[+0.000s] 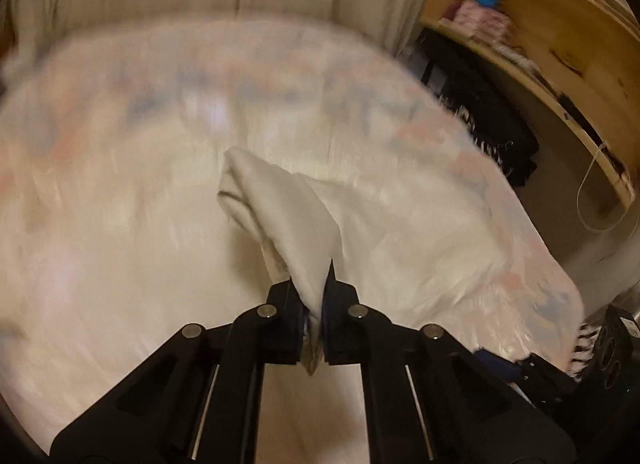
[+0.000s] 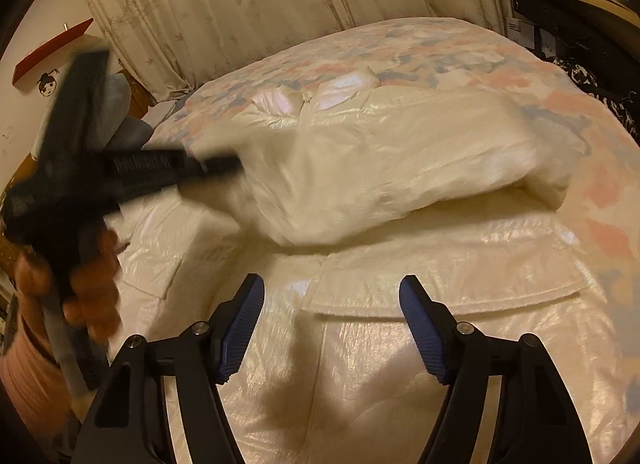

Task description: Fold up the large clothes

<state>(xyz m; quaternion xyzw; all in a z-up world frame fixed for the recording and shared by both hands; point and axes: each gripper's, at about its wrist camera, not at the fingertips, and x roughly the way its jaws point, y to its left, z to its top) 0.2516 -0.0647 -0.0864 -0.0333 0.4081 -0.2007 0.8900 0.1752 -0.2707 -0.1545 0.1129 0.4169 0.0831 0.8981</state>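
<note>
Currently we have the left gripper (image 1: 318,304) clamped tight on a bunched corner of the large cream-white garment of shiny, crinkled fabric (image 2: 360,167), which lies spread over the bed with the pastel floral quilt (image 2: 592,111); from the left wrist view the pinched cloth rises out of the jaws as a soft, matte-looking peak leaning away and to the left, while the rest is motion-blurred. From the right wrist view the lifted portion reads as a puffy rolled fold running across the frame, its long axis roughly left to right, draped from the left gripper at the left edge towards the far right of the bed. Our right gripper (image 2: 332,320) hovers with its jaws standing wide and nothing between the blue textured pads (image 2: 244,324), directly over the flat lower part of the garment, whose straight hemmed edge (image 2: 440,304) lies just ahead of the fingertips, crossways to them. We judge the fold is only begun: the left hand (image 2: 80,288) carries one corner, and the matching corner or edge lies nearest the right gripper, ahead and slightly to its right. Fabric looks light, slippery and crease-prone; a shallow pinch could slide out
</note>
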